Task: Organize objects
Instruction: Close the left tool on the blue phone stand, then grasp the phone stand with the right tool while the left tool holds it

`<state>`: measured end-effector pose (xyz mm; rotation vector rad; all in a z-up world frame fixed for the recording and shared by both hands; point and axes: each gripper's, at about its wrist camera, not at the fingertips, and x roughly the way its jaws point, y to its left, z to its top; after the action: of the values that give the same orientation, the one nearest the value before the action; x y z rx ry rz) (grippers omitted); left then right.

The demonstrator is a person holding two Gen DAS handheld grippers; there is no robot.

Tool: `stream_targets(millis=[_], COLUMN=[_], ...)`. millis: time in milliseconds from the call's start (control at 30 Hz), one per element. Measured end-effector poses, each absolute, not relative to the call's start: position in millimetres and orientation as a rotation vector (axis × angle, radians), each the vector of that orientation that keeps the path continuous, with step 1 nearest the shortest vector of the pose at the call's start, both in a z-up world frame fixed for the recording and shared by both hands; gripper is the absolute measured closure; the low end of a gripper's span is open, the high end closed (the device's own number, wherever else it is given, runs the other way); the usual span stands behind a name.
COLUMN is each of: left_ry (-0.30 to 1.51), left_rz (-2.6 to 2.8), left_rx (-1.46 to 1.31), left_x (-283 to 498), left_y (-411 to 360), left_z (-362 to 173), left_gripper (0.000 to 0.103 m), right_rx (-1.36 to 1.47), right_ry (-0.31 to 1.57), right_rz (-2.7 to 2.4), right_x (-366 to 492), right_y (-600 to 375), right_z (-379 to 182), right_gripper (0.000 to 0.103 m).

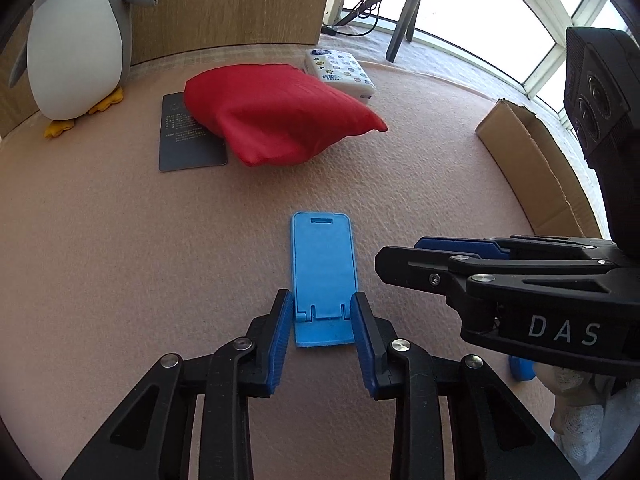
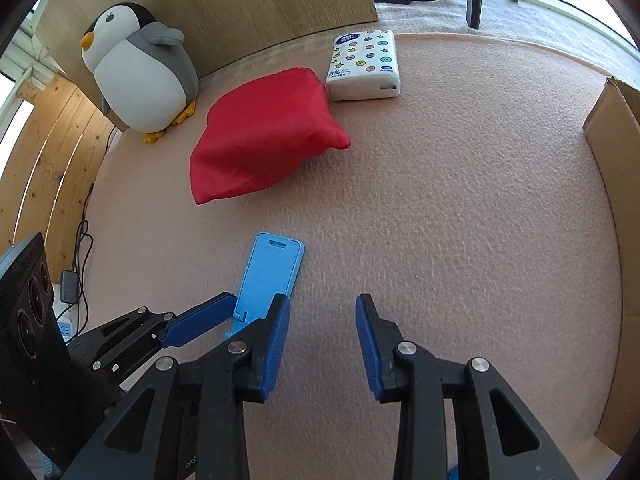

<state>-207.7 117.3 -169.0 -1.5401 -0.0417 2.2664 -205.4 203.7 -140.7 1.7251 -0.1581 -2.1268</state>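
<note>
Near the front edge of the pink felt mat [image 1: 120, 240] lies a light-blue folding phone stand [image 1: 322, 264], flat on the surface with its hinged foot toward the cameras. Both blue pads of the left gripper [image 1: 322, 312] flank that foot end, one on each side, and appear to touch its edges, though I cannot tell for certain from this angle whether they press it or sit just beside it. From the right wrist view the left gripper [image 2: 224, 312] comes in from the left, one blue finger against the stand [image 2: 268, 276]. Beside it, the right gripper [image 2: 322, 316] has its jaws apart over bare mat with nothing between them, its left finger just beside the stand's lower end; in the left wrist view it [image 1: 420, 252] reaches in from the right edge, apart from the stand.

Toward the back of the mat a red cushion [image 1: 276, 116] overlaps a dark card [image 1: 184, 140]. A plush penguin [image 1: 80, 48] stands at the back left corner against a wooden board [image 1: 224, 0], and a tissue pack [image 1: 340, 70] lies at the back edge just behind the cushion. A cardboard box [image 1: 532, 164] sits along the right edge
</note>
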Motion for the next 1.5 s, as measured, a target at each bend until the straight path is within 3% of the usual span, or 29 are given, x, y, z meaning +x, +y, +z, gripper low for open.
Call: stream_targets(millis=[633,1067,1500], left_ry=[-0.122,-0.189,-0.081], left_rz=[2.236,2.243,2.234], left_rx=[-1.534,-1.505,-1.384], left_x=[-211,-195,-198], left_y=[118,131,189], left_z=[-173,-167,-124], left_gripper=[0.085,0.087,0.087], right_rx=[1.738,1.697,1.605], right_ry=[-0.16,-0.16,-0.198], right_rz=[-2.02,-2.08,-2.184], right_x=[-215,-203,-195], right_y=[187,202,254], right_z=[-152,-148,-111], right_gripper=[0.09,0.09,0.09])
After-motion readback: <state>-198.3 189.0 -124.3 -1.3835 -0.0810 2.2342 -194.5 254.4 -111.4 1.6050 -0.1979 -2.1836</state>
